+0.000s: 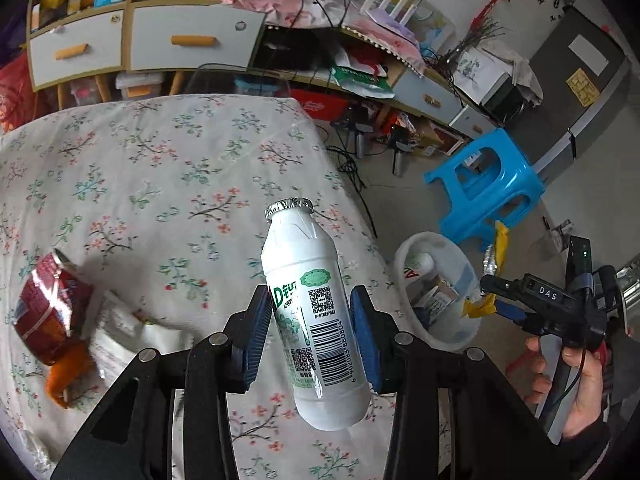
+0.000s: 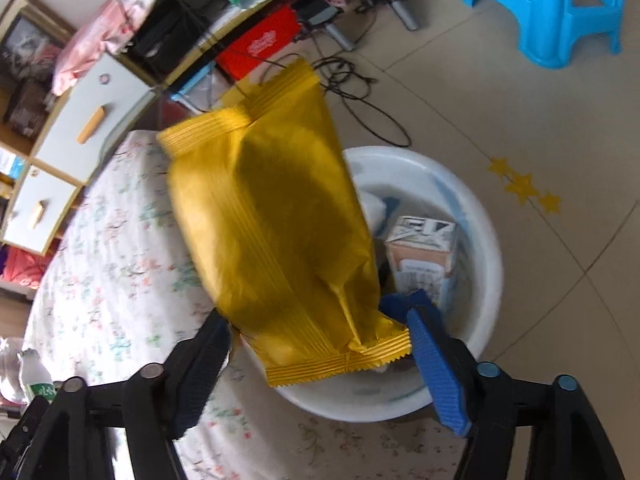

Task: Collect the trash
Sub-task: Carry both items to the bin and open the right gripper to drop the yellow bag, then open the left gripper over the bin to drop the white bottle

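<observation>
Jaws: left gripper (image 1: 311,334) clamped on white bottle (image 1: 314,316), barcode 6902083880804; right gripper (image 2: 320,364) pinching yellow wrapper (image 2: 276,236) over white basin (image 2: 486,248); "DAS" printed on right gripper.

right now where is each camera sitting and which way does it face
Left wrist: sits behind the left tongs, facing forward over the floral tablecloth; its fingers clamp a white bottle. The person's right hand shows at the right edge.
Right wrist: sits behind the right tongs, angled down at the white basin on the floor; its fingers stand either side of a yellow wrapper.
Shared: bottle, wrapper, basin, tablecloth and blue stool.
</observation>
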Demonstrator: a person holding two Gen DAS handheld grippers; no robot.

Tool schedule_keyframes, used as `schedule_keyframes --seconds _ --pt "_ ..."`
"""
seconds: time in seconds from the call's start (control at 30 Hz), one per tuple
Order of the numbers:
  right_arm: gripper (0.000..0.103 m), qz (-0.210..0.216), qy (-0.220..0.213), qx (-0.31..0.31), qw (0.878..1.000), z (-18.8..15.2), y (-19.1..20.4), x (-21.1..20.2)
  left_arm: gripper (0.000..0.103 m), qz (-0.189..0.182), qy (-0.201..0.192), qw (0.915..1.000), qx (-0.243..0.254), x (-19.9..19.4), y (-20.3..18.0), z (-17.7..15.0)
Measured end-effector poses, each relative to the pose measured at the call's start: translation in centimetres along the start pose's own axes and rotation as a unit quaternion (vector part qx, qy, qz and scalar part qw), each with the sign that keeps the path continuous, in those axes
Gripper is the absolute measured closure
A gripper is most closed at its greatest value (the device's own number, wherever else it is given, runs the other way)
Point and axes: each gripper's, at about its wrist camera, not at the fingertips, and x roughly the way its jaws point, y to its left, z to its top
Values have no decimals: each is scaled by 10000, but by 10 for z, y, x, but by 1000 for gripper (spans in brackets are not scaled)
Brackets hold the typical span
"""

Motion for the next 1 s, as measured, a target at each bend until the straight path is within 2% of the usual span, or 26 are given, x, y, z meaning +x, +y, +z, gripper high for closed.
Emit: schedule_keyframes --seconds 0.13,0.3,0.53,0.87,0.97,1.0 --pt "11 -154 15 74 9999 3 -16 -3 60 -156 134 9996 177 27 -34 3" --pt "10 -94 -26 185 9998 1 -36 -17 60 -316 305 9982 419 60 -74 2" --pt "10 -271 -106 262 9992 -4 -65 -32 60 -547 519 9944 734 104 -123 -3" --pt "10 -334 -184 442 9983 -6 -93 -45 59 -609 448 9900 1188 137 -170 4" --pt "10 -316 -203 457 9982 -5 -94 -46 51 -452 643 9891 1242 144 -174 7" --pt "10 -310 -208 456 9983 -6 -94 -46 43 -414 650 9893 1239 142 -173 8"
